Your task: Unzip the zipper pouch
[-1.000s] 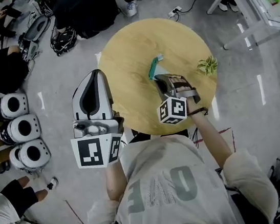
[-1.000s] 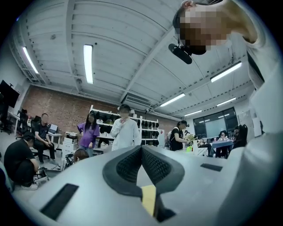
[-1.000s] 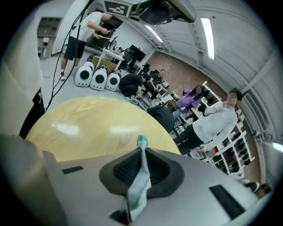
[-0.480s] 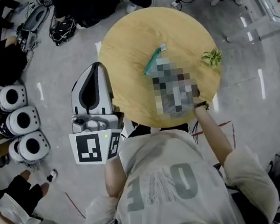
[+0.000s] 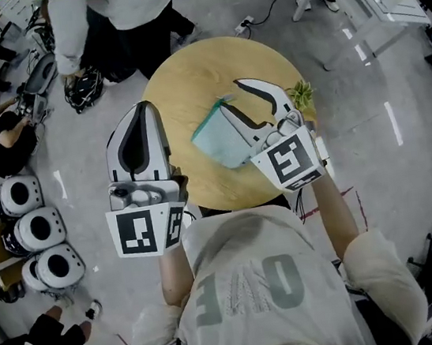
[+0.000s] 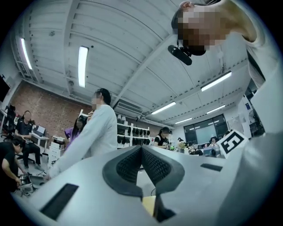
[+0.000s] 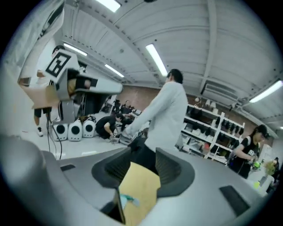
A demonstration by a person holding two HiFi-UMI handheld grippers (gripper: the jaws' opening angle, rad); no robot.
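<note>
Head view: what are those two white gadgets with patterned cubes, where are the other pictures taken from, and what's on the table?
A person holds a two-jaw gripper in each hand; the marker cubes belong to them. The head view looks down from a camera on their head. The other two come from cameras on the grippers, looking along their jaws. The left gripper is shut, empty. The right gripper has just been opening, gripping nothing. Beside it a teal pouch shows over the round wooden table, near a plant.
</note>
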